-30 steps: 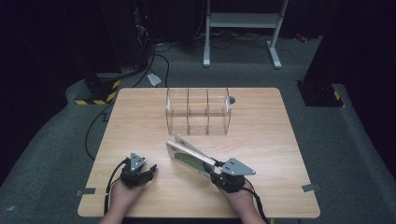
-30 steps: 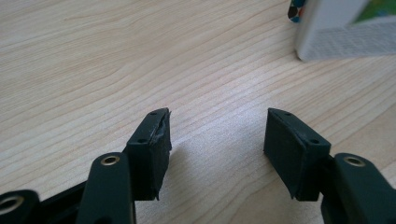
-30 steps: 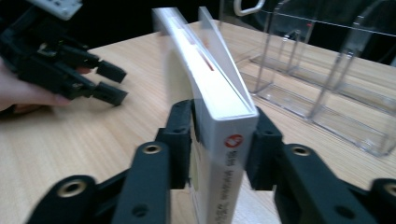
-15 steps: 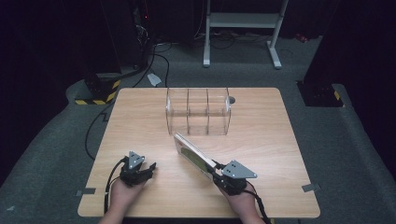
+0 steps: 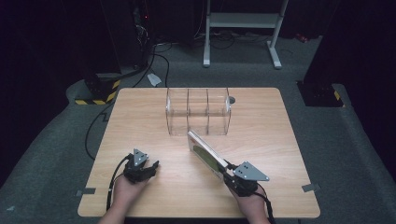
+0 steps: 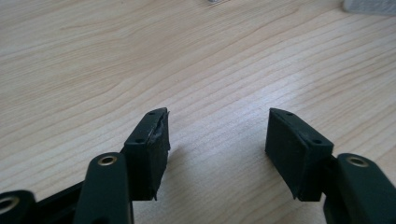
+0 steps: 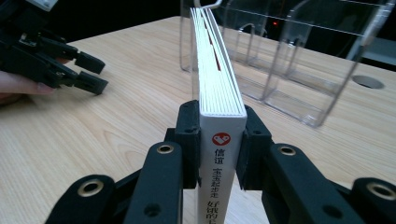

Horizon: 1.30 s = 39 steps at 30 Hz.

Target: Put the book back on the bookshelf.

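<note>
Book [image 7: 219, 93] cover hidden edge-on, white spine (red heart), clamped in right gripper [image 7: 219, 140]; left gripper [image 6: 217, 135] jaws apart, just widened, empty.

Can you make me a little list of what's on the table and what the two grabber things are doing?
held thing: book, spine toward the right gripper view's camera
right hand-held gripper: shut on the book, gripping it at the spine end
book's far end: points toward the clear organizer
clear organizer: three compartments, stands on the far part of the table
left hand-held gripper: open, nothing between its jaws, low over the bare wood
</note>
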### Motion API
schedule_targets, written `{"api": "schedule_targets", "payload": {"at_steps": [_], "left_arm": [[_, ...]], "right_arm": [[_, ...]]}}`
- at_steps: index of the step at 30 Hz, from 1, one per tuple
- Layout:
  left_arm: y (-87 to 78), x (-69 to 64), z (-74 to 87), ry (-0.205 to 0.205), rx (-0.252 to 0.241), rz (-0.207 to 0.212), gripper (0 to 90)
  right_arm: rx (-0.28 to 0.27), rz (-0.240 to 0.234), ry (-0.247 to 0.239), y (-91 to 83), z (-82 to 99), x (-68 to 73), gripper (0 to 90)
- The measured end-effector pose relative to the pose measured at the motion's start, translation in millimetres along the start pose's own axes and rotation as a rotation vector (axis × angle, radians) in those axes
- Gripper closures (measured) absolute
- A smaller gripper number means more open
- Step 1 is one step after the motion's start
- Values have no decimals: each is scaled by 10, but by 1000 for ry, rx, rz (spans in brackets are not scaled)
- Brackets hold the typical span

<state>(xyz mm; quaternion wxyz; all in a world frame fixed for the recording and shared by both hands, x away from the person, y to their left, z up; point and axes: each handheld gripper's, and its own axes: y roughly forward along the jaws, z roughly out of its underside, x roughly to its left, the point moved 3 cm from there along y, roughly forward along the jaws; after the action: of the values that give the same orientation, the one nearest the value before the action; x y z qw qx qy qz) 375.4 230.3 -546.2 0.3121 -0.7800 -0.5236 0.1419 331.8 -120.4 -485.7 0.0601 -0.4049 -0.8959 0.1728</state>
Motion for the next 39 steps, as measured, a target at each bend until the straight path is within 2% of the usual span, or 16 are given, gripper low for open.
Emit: {"api": "schedule_targets", "payload": {"at_steps": [1, 2, 6, 13, 20, 24, 32, 37, 38, 39], "left_arm": [[3, 13, -1, -4, 5, 7, 387], [13, 34, -3, -30, 11, 19, 386], [41, 82, -8, -90, 28, 51, 356], [50, 80, -19, -81, 37, 56, 323], [48, 75, -13, -76, 30, 58, 318], [44, 68, -6, -74, 26, 64, 317], [32, 58, 2, -69, 26, 70, 317], [30, 57, 3, -66, 27, 72, 317], [29, 58, 4, -62, 25, 71, 317], [28, 57, 5, -63, 26, 72, 317]], "right_arm": [[1, 8, 2, -22, 7, -22, 738], [1, 15, 5, -35, 12, -34, 738], [2, 43, 25, -110, 40, -101, 738], [4, 82, 54, -194, 69, -198, 737], [1, 85, 91, -187, 79, -233, 725], [-11, 89, 111, -144, 31, -219, 679], [23, 130, 113, -30, -5, -185, 669], [48, 115, 141, -21, 3, -194, 675], [81, 98, 158, -7, 16, -204, 677], [87, 94, 162, -5, 22, -209, 678]]}}
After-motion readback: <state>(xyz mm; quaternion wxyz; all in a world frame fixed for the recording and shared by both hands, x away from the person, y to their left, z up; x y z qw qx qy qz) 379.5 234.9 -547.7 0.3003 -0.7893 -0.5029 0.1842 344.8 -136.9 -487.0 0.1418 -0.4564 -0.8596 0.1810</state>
